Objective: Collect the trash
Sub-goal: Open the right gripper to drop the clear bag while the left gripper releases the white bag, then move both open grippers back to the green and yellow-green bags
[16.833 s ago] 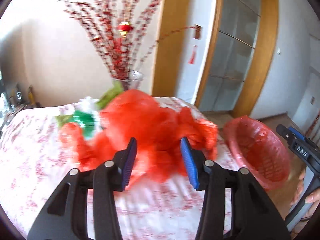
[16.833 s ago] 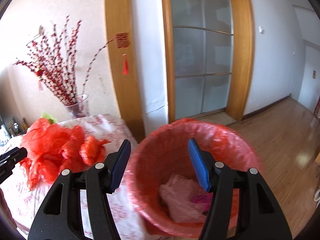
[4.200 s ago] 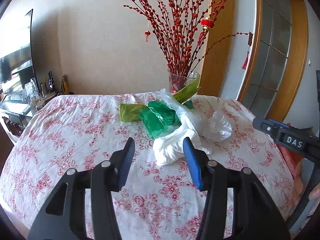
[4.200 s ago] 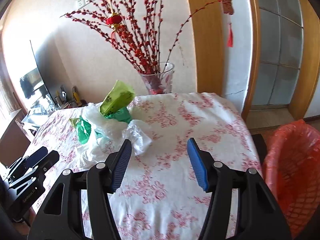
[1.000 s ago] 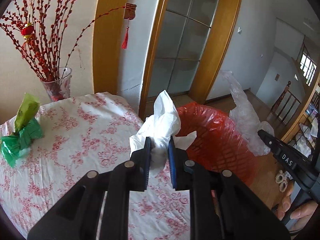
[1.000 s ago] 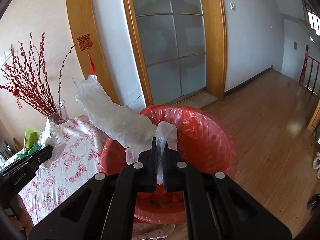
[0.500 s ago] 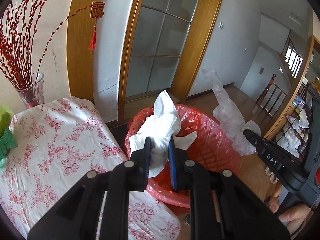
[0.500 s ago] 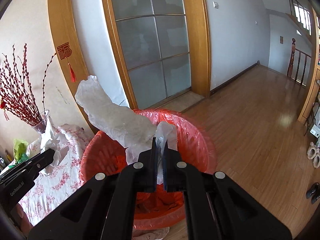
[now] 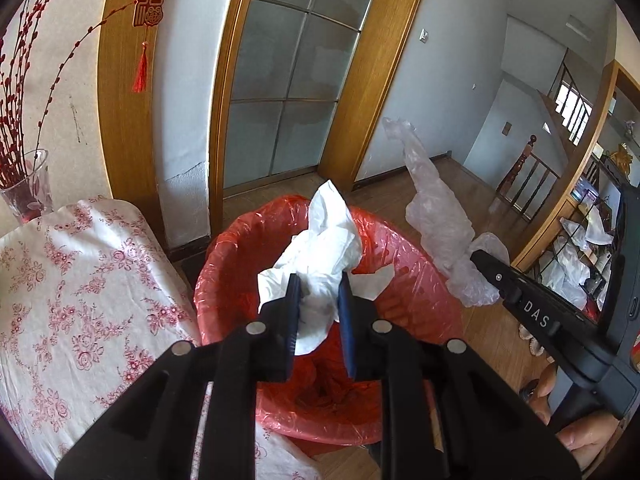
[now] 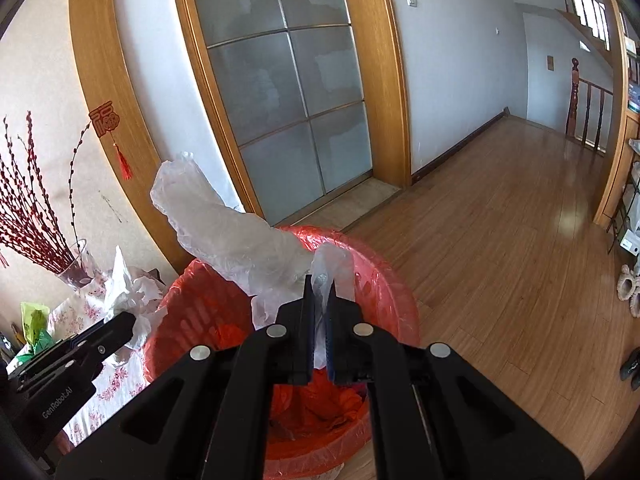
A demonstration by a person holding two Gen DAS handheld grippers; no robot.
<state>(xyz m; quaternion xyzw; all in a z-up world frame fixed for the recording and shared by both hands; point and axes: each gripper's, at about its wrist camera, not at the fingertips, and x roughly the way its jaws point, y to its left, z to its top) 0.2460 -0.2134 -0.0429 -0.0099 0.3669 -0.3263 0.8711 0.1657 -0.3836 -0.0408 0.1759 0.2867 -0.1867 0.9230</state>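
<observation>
A red trash bin [image 9: 416,276] lined with a red bag stands on the floor beside the table; it also shows in the right wrist view [image 10: 384,280]. My left gripper [image 9: 318,292] is shut on a crumpled white plastic bag [image 9: 324,244] and holds it over the bin's mouth. My right gripper [image 10: 319,292] is shut on a clear plastic bag [image 10: 232,236] and holds it over the bin. The clear bag [image 9: 436,216] and right gripper show at the right of the left wrist view. Red trash lies inside the bin [image 10: 320,400].
The table with a floral cloth [image 9: 72,280] is left of the bin. A glass vase of red branches [image 9: 26,188] stands at its far edge. Green trash [image 10: 34,320] lies on the table. A glass door [image 10: 280,92] and wood floor [image 10: 500,220] lie beyond.
Both grippers have swung further right from the table, each with its bag, and now hang more squarely over the red bin. The jaws remain closed on the bags.
</observation>
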